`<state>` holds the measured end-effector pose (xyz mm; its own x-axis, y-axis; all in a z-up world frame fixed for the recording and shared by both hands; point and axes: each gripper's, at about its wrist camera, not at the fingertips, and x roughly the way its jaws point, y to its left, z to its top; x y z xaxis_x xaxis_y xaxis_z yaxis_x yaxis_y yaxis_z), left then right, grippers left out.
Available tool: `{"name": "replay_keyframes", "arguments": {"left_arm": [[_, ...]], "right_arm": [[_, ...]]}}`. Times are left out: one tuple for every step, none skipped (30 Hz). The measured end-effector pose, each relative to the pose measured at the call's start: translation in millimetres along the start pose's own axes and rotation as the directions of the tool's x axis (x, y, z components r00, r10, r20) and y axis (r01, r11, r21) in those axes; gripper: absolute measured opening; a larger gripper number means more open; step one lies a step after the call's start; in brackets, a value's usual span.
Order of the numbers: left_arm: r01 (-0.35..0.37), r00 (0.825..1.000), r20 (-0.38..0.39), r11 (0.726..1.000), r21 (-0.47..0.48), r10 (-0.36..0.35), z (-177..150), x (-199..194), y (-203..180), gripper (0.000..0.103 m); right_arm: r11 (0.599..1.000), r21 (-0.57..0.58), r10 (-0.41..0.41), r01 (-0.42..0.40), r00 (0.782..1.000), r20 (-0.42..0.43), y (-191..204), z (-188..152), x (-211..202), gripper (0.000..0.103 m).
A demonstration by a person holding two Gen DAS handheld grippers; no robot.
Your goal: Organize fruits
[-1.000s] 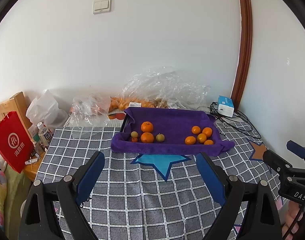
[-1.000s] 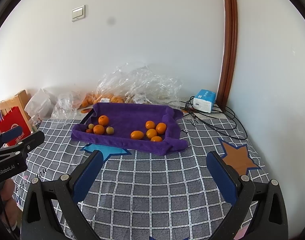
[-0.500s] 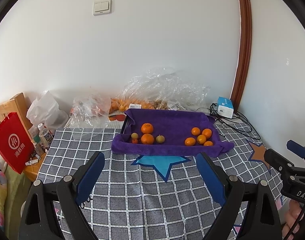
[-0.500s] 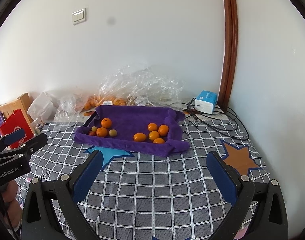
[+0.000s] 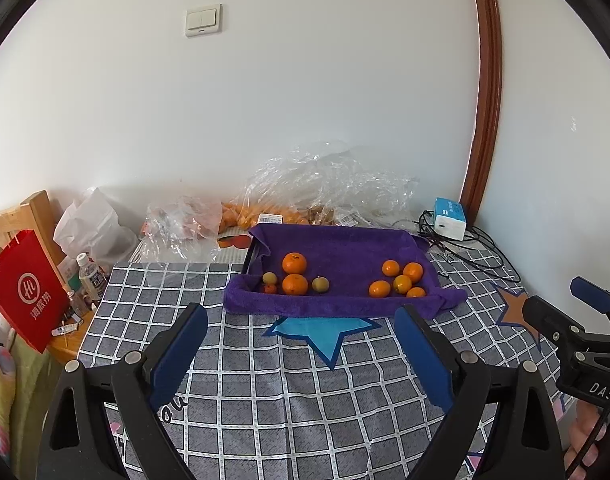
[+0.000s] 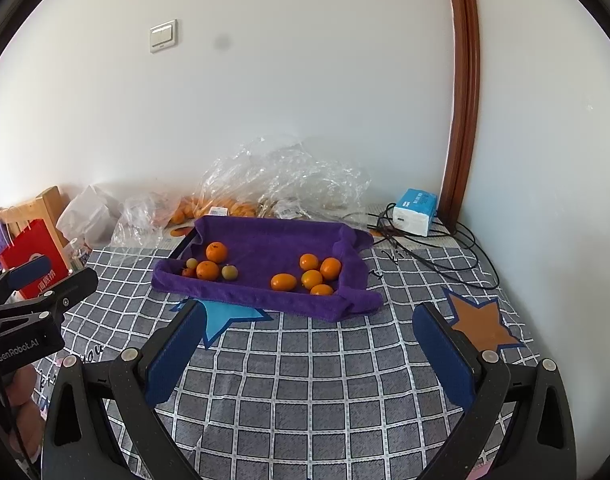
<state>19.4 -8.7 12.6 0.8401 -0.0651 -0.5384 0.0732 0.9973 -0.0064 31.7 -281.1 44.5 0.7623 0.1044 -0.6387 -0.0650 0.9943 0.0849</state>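
While both grippers hovered above the grey checked tablecloth (image 5: 305, 392), neither touched any fruit. The left gripper (image 5: 301, 348) had its blue-padded black jaws spread wide with nothing between them, and the right gripper (image 6: 309, 348) was equally wide and held nothing.

Beyond them lay the shallow tray lined with a purple towel (image 5: 337, 240), resting on the tablecloth near the white wall. In its left part sat two large round oranges (image 5: 294, 263), one behind the other, with a small yellow-green fruit (image 5: 269, 278) to their left, another small yellow-green fruit (image 5: 320, 284) to their right, and a tiny reddish-orange fruit (image 5: 270, 289) at the front edge. Well apart from these, in the right part, five smaller orange citrus fruits (image 5: 401, 283) lay clustered close together.

Behind the tray, crumpled clear plastic bags (image 5: 325, 184) holding more orange fruit rested against the wall. A white and blue box (image 5: 449, 218) with black cables (image 5: 477, 248) lay in the right corner. A red paper shopping bag (image 5: 23, 288) stood past the table's left edge, beside a small plastic bottle (image 5: 91, 276).
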Motion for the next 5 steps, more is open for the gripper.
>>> {"name": "replay_keyframes", "arguments": {"left_arm": [[-0.003, 1.000, -0.002, 1.000, -0.001, 0.003, 0.0, 1.5, -0.1, 0.095], [-0.004, 1.000, -0.005, 1.000, -0.004, 0.004, 0.1, 3.3, 0.3, 0.095], [0.000, 1.000, -0.012, 1.000, -0.007, 0.000, 0.3, 5.6, 0.6, 0.095], [0.004, 1.000, -0.017, 1.000, -0.007, -0.004, 0.2, 7.2, 0.9, 0.095], [0.009, 1.000, -0.018, 1.000, -0.006, -0.009, -0.6, 8.6, 1.5, 0.095]], "right_arm": [[1.000, 0.000, 0.001, -0.001, 1.000, -0.002, 0.4, -0.4, 1.0, 0.101], [1.000, 0.001, 0.000, 0.000, 1.000, -0.006, 0.7, -0.9, 2.7, 0.101], [1.000, 0.002, -0.002, 0.002, 1.000, -0.008, 0.8, -1.4, 3.8, 0.101], [1.000, 0.003, -0.004, 0.004, 1.000, -0.012, 0.5, -2.4, 5.6, 0.101], [1.000, 0.006, -0.005, 0.005, 1.000, -0.017, 0.0, -3.1, 7.3, 0.101]]}}
